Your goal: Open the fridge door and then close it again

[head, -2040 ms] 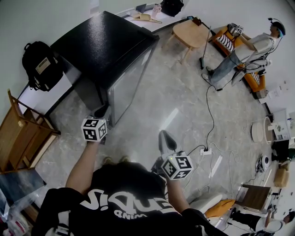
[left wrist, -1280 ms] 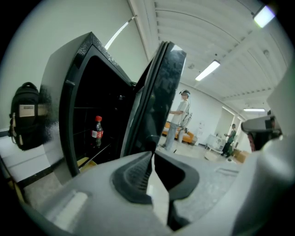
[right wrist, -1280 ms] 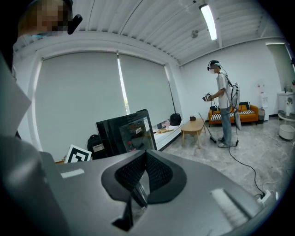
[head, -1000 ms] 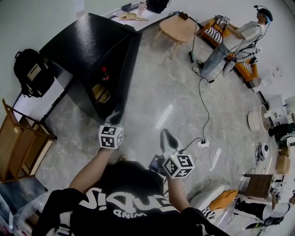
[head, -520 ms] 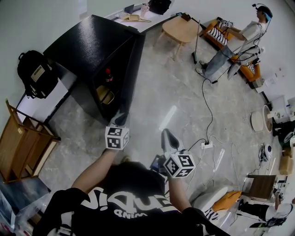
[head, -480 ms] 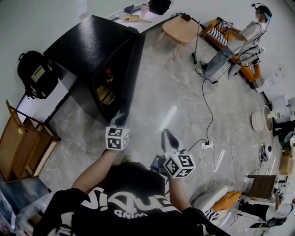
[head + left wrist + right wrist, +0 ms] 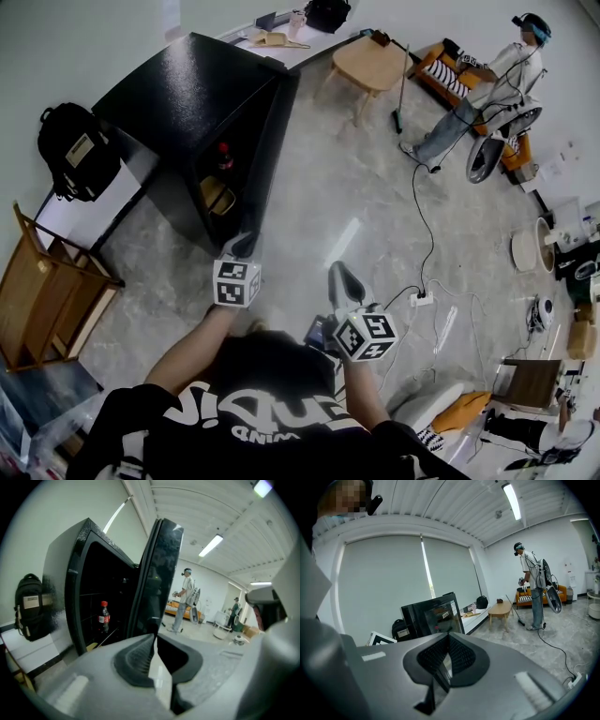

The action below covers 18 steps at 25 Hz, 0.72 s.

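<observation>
The black fridge (image 7: 187, 94) stands at the upper left with its door (image 7: 267, 159) swung wide open. A cola bottle (image 7: 103, 617) and shelves show inside. My left gripper (image 7: 239, 246) is at the door's lower free edge. In the left gripper view the dark door (image 7: 157, 573) runs down right into the left gripper (image 7: 153, 637), whose jaws are shut on that thin edge. My right gripper (image 7: 339, 277) hangs over the floor to the right, away from the fridge. In the right gripper view the right gripper (image 7: 447, 637) has its jaws together with nothing between them.
A black backpack (image 7: 75, 150) rests on a white cabinet left of the fridge, and a wooden chair (image 7: 42, 291) stands nearer me. A low wooden table (image 7: 375, 61) and a standing person (image 7: 478, 94) are at the back right. A cable and power strip (image 7: 419, 300) lie on the floor.
The fridge door went from shut to wide open as my left gripper drew its edge toward me and to the right. Over the last half second both grippers barely moved.
</observation>
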Each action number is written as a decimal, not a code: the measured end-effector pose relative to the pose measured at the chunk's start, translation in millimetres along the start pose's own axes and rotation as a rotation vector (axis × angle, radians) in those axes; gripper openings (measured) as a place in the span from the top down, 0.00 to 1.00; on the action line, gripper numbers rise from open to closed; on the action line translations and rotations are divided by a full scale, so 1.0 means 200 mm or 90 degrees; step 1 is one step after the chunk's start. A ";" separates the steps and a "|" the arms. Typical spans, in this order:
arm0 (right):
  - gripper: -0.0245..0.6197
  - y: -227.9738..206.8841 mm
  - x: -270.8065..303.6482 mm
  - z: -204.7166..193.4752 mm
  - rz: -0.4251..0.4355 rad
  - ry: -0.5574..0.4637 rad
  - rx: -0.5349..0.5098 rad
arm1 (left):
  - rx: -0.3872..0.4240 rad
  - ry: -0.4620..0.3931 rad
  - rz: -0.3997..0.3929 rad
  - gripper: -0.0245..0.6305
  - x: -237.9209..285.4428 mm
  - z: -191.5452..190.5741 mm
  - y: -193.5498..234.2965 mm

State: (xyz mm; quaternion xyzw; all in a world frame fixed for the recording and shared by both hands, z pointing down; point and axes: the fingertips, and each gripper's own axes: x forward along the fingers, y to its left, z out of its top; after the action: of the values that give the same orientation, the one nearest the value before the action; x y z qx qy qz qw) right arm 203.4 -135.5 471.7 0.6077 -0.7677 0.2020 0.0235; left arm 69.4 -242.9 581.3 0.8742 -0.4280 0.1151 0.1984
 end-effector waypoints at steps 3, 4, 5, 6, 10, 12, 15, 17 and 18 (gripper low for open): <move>0.97 0.01 0.01 0.00 0.003 0.002 -0.001 | 0.002 0.001 0.004 0.93 -0.01 0.00 0.03; 0.97 0.01 0.02 0.00 0.005 0.003 -0.002 | 0.002 0.001 0.006 0.93 -0.02 0.01 0.04; 0.97 0.01 0.02 0.00 0.007 0.004 -0.002 | 0.001 0.000 0.009 0.93 -0.02 0.01 0.06; 0.97 0.02 0.03 0.00 0.009 0.005 -0.003 | 0.001 -0.001 0.012 0.92 -0.03 0.02 0.07; 0.97 0.04 0.05 0.00 0.015 0.007 -0.004 | -0.005 -0.006 0.026 0.91 -0.05 0.02 0.16; 0.97 0.05 0.07 -0.01 0.017 0.008 -0.005 | -0.006 -0.009 0.035 0.91 -0.06 0.03 0.22; 0.97 0.05 0.09 0.00 0.021 0.010 -0.005 | -0.007 -0.013 0.047 0.91 -0.08 0.04 0.28; 0.97 0.06 0.11 0.00 0.025 0.011 -0.006 | -0.007 -0.014 0.056 0.90 -0.09 0.05 0.32; 0.97 0.06 0.12 0.00 0.027 0.012 -0.005 | -0.008 -0.015 0.061 0.90 -0.09 0.05 0.34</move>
State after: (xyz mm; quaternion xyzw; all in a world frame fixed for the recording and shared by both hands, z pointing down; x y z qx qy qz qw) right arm 186.4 -154.8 474.8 0.5895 -0.7808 0.2047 0.0289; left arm 5.0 -271.5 582.4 0.8526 -0.4726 0.1114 0.1932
